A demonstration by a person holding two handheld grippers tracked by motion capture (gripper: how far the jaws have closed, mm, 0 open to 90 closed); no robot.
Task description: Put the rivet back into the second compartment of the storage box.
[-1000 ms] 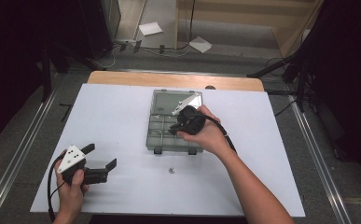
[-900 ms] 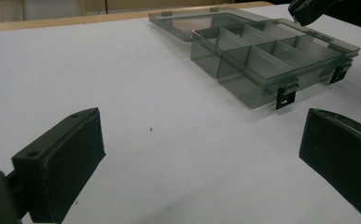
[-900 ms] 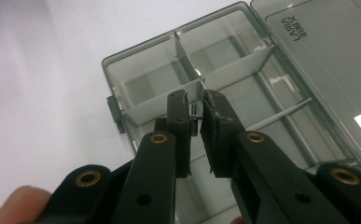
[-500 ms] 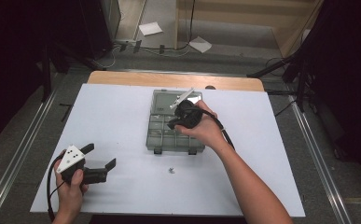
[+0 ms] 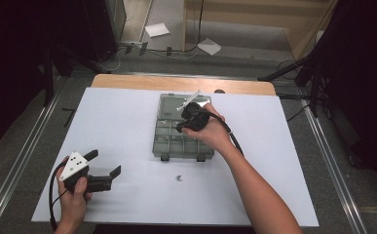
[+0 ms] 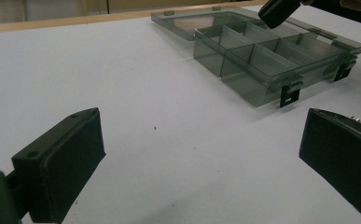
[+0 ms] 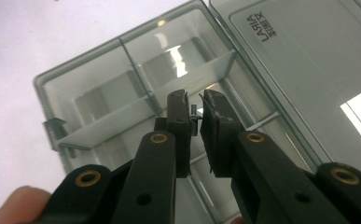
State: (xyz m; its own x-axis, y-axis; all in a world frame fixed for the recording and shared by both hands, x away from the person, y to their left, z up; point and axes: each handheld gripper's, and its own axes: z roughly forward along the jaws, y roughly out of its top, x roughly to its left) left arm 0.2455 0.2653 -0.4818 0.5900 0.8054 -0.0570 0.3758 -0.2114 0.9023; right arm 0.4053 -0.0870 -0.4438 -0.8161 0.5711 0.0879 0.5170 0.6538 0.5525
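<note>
white counter carries a smoky clear plastic compartment box near its far edge; right tongs angle down over it, pinching a small metal screw. left tongs rest wide near the left corner.

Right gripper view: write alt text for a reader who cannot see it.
The right gripper pinches a small metal screw between its black jaws, above an open compartment of a clear grey organizer box. The box's lid lies open beside it.
</note>
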